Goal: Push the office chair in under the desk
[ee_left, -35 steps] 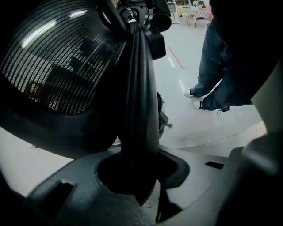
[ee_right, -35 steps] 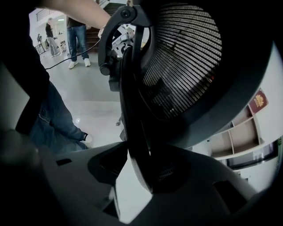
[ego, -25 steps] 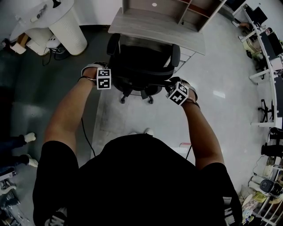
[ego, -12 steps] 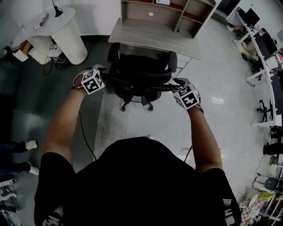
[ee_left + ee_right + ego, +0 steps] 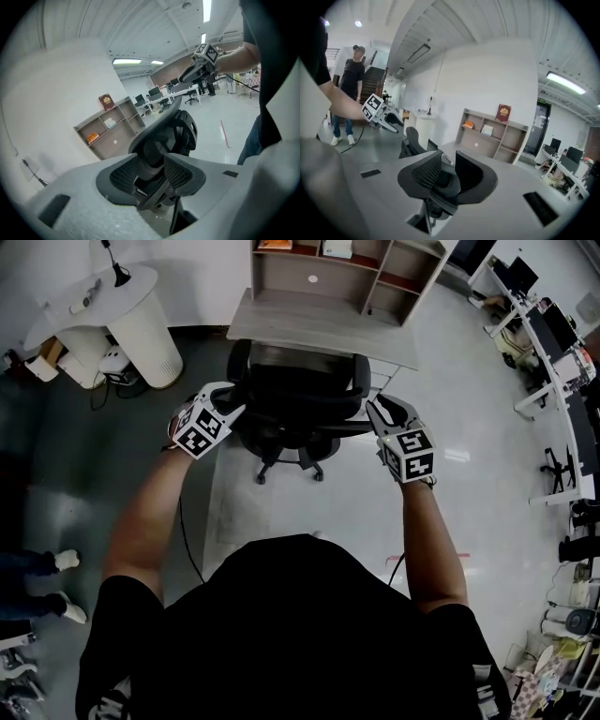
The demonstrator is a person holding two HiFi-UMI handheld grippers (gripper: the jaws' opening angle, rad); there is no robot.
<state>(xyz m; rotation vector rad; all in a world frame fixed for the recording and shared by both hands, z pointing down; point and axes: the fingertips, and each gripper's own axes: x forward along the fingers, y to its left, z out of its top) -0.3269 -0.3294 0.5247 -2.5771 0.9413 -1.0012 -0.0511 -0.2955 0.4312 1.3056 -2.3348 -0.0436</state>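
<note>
Behind the office chair (image 5: 300, 395), which stands at the front edge of the desk (image 5: 319, 320), both grippers flank the backrest, probably to push. The left gripper (image 5: 232, 401), just widened, gapes empty. The right gripper (image 5: 375, 409), just narrowing, holds nothing. Open floor (image 5: 487, 456) lies either side.

Head view steeply down on office chair (image 5: 298, 395), gripper views flanking it, all sharing the shelf (image 5: 291, 277)
</note>
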